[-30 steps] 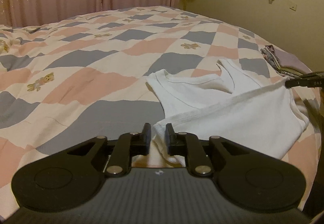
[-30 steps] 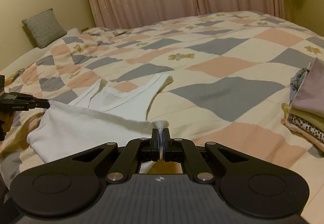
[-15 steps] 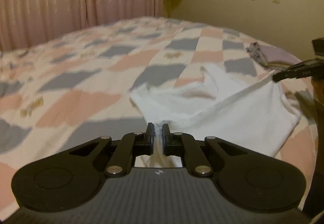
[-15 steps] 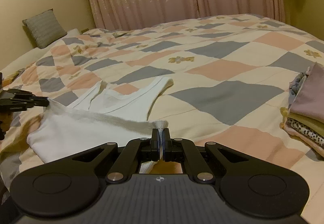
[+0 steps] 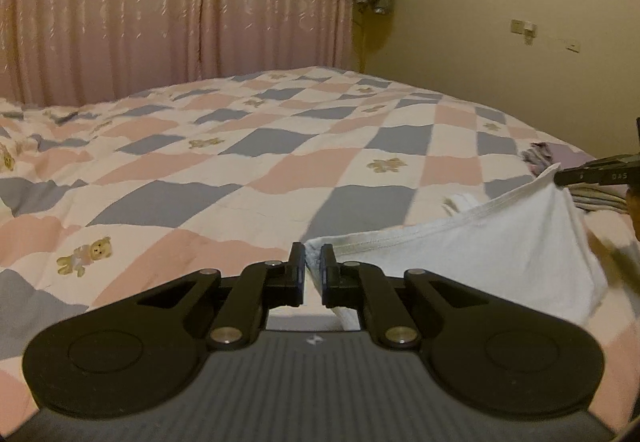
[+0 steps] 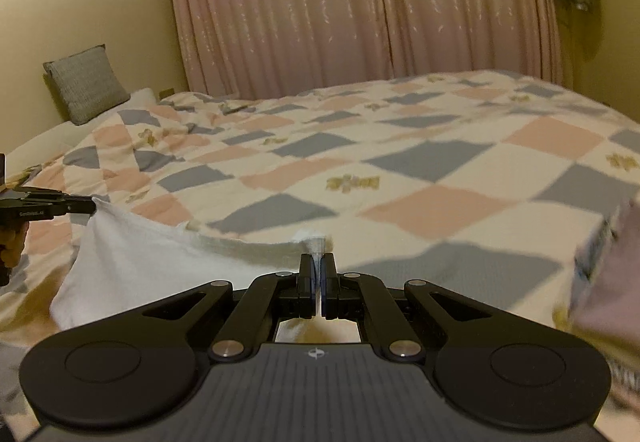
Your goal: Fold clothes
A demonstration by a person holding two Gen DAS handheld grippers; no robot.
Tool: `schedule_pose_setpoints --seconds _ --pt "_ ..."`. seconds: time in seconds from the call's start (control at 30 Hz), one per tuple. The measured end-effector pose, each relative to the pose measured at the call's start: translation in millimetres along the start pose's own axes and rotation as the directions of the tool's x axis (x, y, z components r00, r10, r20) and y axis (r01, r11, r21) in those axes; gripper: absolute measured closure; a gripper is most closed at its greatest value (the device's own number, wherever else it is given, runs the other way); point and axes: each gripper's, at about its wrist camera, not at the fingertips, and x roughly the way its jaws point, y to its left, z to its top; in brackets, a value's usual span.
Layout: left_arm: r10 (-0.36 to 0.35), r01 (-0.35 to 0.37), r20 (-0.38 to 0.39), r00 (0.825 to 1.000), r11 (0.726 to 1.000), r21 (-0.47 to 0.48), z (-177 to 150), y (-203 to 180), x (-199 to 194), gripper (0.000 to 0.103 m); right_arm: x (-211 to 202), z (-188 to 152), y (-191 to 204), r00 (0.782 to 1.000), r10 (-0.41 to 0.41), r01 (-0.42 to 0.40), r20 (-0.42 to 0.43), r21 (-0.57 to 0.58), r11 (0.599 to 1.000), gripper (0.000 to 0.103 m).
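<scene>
A white sleeveless top [image 5: 500,242] hangs stretched between both grippers above the checked bedspread [image 5: 240,178]. My left gripper [image 5: 313,262] is shut on one hem corner, cloth pinched between its fingers. In the right wrist view my right gripper [image 6: 318,266] is shut on the other hem corner, a tuft of white cloth poking out above the tips. The top [image 6: 160,258] sags from the taut hem toward the bed. Each view shows the other gripper's tip at the far corner: right gripper [image 5: 592,175], left gripper [image 6: 60,207]. The shoulder straps are hidden below the lifted cloth.
A stack of folded clothes [image 6: 604,274] lies at the bed's right edge, also seen as folded clothes [image 5: 560,170] behind the top. A grey cushion [image 6: 86,84] leans at the head end. Pink curtains [image 6: 360,10] hang behind the bed.
The left gripper closed on the hem corner. Both grippers then rose, lifting the top's hem off the bed and pulling it taut; the straps dropped out of sight.
</scene>
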Motion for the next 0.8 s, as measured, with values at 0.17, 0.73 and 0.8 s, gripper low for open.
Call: schedule_pose_setpoints --seconds 0.17,0.73,0.8 --pt "0.012 -0.013 -0.026 1.0 0.999 -0.041 1 20 43 0.098 41 11 -22 1.0 -0.01 0.01 0.0 0.036 0.999 0.101" --pt "0.079 -0.084 -0.07 0.994 0.994 -0.072 -20 32 87 0.098 95 -1 -36 0.998 -0.054 0.055 -0.032 0.021 0.998 0.101" --pt "0.083 -0.086 -0.032 0.996 0.993 -0.083 -20 32 80 0.098 91 -3 -37 0.998 -0.063 0.063 -0.01 0.035 0.997 0.101"
